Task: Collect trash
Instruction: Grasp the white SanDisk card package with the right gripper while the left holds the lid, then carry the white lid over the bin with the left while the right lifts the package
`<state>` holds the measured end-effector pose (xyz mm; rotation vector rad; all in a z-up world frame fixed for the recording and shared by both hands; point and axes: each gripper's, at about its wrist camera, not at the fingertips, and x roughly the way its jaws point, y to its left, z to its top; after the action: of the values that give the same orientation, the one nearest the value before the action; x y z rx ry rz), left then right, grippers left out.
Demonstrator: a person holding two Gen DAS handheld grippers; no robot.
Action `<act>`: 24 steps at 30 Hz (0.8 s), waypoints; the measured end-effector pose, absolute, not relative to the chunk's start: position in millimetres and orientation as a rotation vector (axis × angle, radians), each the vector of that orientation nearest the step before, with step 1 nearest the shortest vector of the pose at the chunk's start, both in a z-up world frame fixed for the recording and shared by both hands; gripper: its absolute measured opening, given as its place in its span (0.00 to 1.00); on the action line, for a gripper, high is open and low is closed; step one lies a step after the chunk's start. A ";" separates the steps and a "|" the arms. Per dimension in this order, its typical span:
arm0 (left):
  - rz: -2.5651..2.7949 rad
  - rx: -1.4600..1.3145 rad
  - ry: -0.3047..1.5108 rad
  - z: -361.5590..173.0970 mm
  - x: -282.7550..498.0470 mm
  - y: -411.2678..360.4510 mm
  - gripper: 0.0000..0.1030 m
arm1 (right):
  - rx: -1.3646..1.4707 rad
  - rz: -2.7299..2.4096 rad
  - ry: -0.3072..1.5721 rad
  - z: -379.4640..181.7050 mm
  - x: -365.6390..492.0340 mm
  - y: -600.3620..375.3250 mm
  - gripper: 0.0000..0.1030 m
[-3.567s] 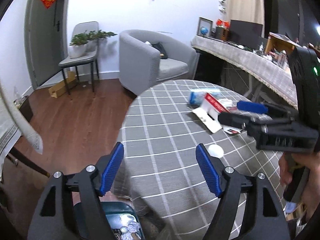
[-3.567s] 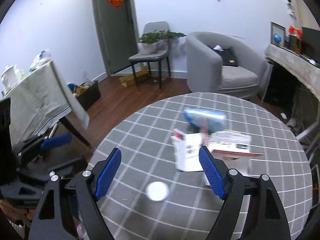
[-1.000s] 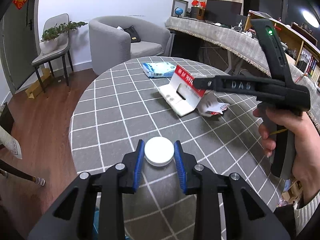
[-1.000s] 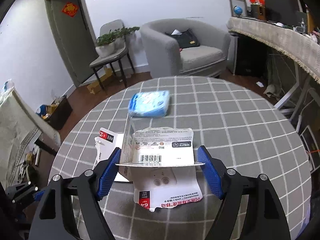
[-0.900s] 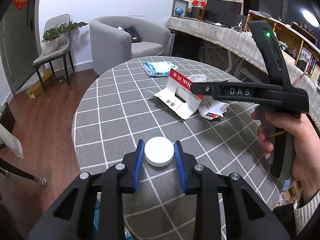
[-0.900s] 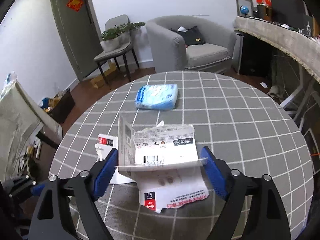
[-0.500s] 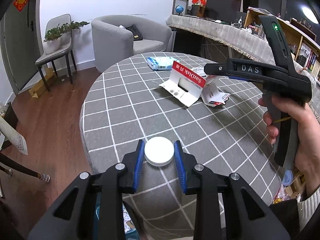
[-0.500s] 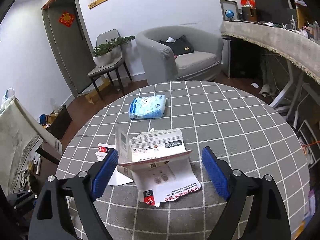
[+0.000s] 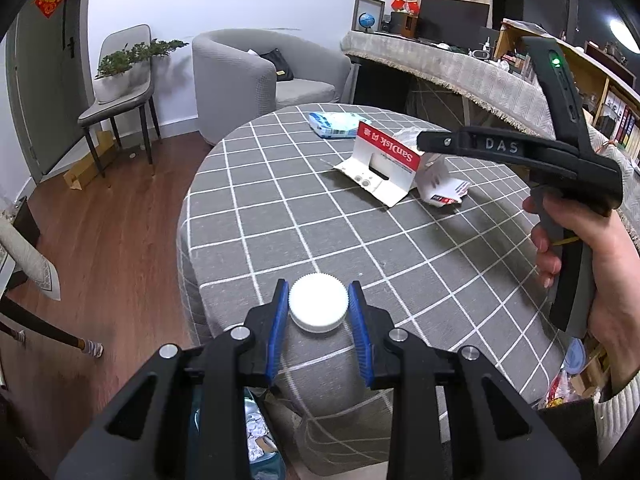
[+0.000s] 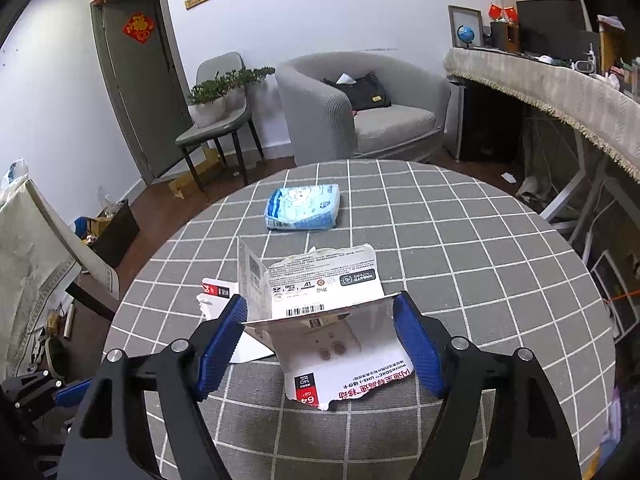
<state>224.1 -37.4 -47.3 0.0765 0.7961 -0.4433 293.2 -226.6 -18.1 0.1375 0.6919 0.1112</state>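
My left gripper (image 9: 319,312) is shut on a white ribbed bottle cap (image 9: 318,307) and holds it above the near left edge of the round checked table (image 9: 320,216). My right gripper (image 10: 320,344) is open, its blue fingers on either side of a torn white and red card package (image 10: 332,308) lying on the table. The package also shows in the left wrist view (image 9: 384,164), with the right gripper's body (image 9: 520,152) above it. A blue tissue pack (image 10: 304,202) lies further back on the table.
A trash bin with crumpled waste (image 9: 256,436) stands on the floor below my left gripper. A grey armchair (image 10: 360,112), a chair with a plant (image 10: 216,120) and a long draped counter (image 10: 560,80) stand behind the table.
My left gripper shut on the white cap and has drawn it back toward the table's near left edge. My right gripper moved to the torn package and now straddles it.
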 end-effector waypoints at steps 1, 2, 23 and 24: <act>-0.440 0.075 0.795 -47.1 223.2 -35.1 0.31 | 0.141 0.109 0.679 -16.0 291.2 -226.0 0.74; -0.436 0.074 0.793 -47.0 222.0 -33.7 0.31 | 0.144 0.105 0.658 -12.2 288.4 -225.2 0.74; -0.301 0.026 0.833 -67.8 200.4 56.1 0.31 | 0.085 0.267 0.497 17.8 257.5 -138.9 0.74; -0.293 0.023 0.840 -70.5 199.9 60.7 0.31 | 0.082 0.281 0.500 17.2 257.5 -133.3 0.74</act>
<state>199.9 60.7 -70.5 0.0235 0.8396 -0.2926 257.5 -133.3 17.2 0.0819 0.5003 0.2811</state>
